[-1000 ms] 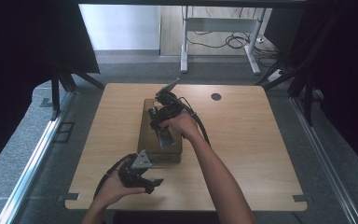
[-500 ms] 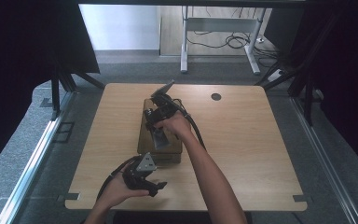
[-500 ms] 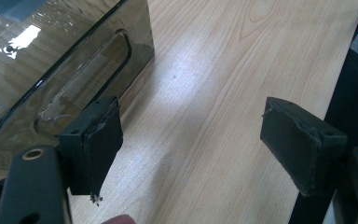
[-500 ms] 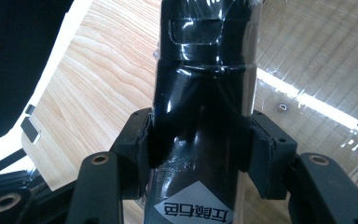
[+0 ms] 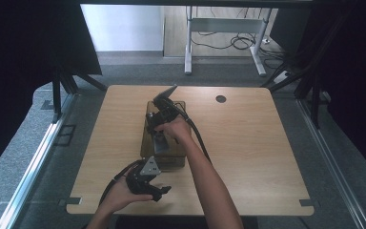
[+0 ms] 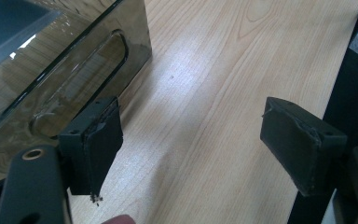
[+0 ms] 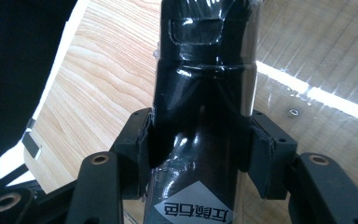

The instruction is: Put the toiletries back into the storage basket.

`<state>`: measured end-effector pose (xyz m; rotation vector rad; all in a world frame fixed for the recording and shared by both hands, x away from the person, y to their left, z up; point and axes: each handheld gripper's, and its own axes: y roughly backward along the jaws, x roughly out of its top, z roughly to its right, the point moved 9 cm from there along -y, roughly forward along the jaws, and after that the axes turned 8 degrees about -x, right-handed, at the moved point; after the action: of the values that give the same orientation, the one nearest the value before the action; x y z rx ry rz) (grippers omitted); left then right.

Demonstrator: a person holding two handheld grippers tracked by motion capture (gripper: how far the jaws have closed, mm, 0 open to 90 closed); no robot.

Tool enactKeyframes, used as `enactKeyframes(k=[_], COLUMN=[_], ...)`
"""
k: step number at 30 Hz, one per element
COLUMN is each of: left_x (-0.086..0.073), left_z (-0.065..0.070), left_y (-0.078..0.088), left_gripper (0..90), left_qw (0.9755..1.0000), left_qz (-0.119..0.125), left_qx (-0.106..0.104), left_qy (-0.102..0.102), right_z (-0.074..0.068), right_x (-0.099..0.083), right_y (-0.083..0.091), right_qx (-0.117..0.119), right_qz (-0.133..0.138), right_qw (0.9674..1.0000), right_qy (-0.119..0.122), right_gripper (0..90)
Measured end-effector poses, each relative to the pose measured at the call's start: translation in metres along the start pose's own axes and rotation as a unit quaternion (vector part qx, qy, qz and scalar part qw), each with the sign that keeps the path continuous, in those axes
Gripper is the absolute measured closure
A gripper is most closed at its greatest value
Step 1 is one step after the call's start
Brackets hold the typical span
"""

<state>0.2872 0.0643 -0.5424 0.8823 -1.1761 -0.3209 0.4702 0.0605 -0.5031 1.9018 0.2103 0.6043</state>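
Observation:
A tinted see-through box (image 5: 147, 143) lies lengthwise in the middle of the wooden table (image 5: 252, 143). My right gripper (image 5: 158, 128) hangs over it, shut on a shiny black wrapped packet (image 5: 160, 142) that points down into the box. In the right gripper view both pads (image 7: 144, 144) press the packet's (image 7: 200, 88) sides, and a grey label shows at its near end. My left gripper (image 5: 164, 191) rests near the table's front edge, just short of the box's near end, jaws open and empty. In the left gripper view the box's end wall (image 6: 51, 88) with a slot handle stands beside the left pad (image 6: 98, 140).
A round cable hole (image 5: 220, 98) sits at the table's far right. Black curtains flank the table, and a metal desk frame (image 5: 219, 28) with cables stands on the floor beyond. Bare wood lies on either side of the box.
My right hand has come down and a little nearer with the packet, lowering it toward the box. The left hand has stayed where it was.

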Motion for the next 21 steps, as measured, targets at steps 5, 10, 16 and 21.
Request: enactKeyframes(k=[5, 10, 16, 21], left_x=[0.0, 0.0, 0.001, 0.0], left_z=[0.002, 0.001, 0.002, 0.002], left_y=[-0.001, -0.001, -0.001, -0.003], left_gripper=[20.9, 20.9, 20.9, 20.9], left_qw=[1.0, 1.0, 1.0, 1.0], left_qz=[-0.001, 0.001, 0.002, -0.001], left_qx=[-0.002, -0.002, -0.003, -0.005], left_qy=[-0.003, -0.001, 0.0, 0.0], right_z=[0.001, 0.004, 0.006, 0.01], right_x=[0.0, -0.001, -0.001, -0.002], right_y=[-0.009, -0.016, -0.024, -0.034], right_qx=[0.005, 0.01, 0.02, 0.019], right_qz=[-0.002, -0.001, -0.001, -0.003], right_qw=[0.9997, 0.9991, 0.9977, 0.9966], right_qy=[-0.023, -0.041, -0.064, -0.08], right_gripper=[47.2, 47.2, 47.1, 47.1])
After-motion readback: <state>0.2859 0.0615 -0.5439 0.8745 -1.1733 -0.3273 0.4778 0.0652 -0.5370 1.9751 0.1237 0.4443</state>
